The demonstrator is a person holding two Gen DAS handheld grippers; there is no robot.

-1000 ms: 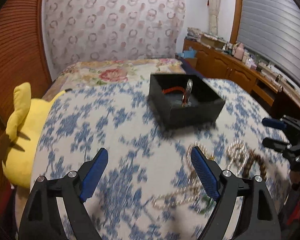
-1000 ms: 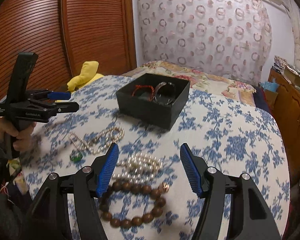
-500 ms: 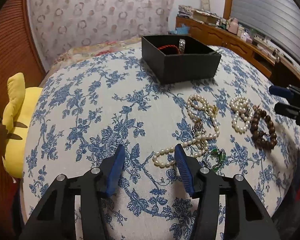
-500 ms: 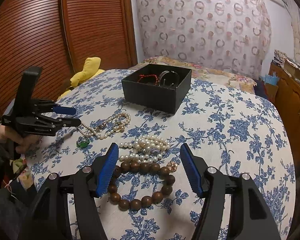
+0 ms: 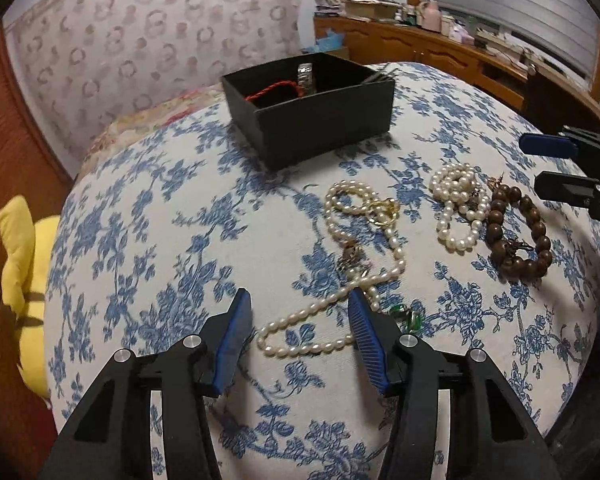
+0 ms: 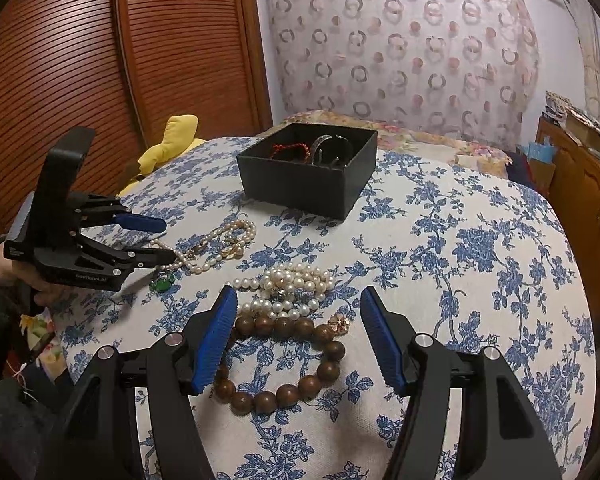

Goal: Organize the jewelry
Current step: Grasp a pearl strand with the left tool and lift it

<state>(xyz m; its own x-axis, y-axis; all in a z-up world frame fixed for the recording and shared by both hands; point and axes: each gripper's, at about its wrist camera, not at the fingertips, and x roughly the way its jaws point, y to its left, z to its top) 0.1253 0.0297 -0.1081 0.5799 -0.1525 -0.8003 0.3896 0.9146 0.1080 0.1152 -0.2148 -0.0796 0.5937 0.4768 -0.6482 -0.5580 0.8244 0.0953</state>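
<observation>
A black open box (image 5: pixel 312 116) (image 6: pixel 308 174) sits at the far middle of the blue-flowered cloth and holds a red cord bracelet (image 5: pixel 274 90) and a metal bangle (image 6: pixel 324 146). A long pearl necklace (image 5: pixel 360 240) (image 6: pixel 212 248) with a green stone (image 6: pixel 162 282) lies before my open left gripper (image 5: pixel 298 308), whose fingertips straddle its near loop. My open right gripper (image 6: pixel 296 300) hovers over a bunched pearl string (image 6: pixel 296 284) (image 5: pixel 456 204) and a brown wooden bead bracelet (image 6: pixel 284 360) (image 5: pixel 516 236).
A yellow plush toy (image 5: pixel 20 264) (image 6: pixel 168 140) lies off the cloth's left edge. Wooden louvred doors (image 6: pixel 120 60) stand at left, a patterned curtain (image 6: pixel 400 48) behind, and a cluttered wooden cabinet (image 5: pixel 440 52) at right.
My left gripper has dropped and moved forward over the necklace's near loop, and its jaws stand narrower than one second ago. My right gripper has moved closer over the bead bracelet.
</observation>
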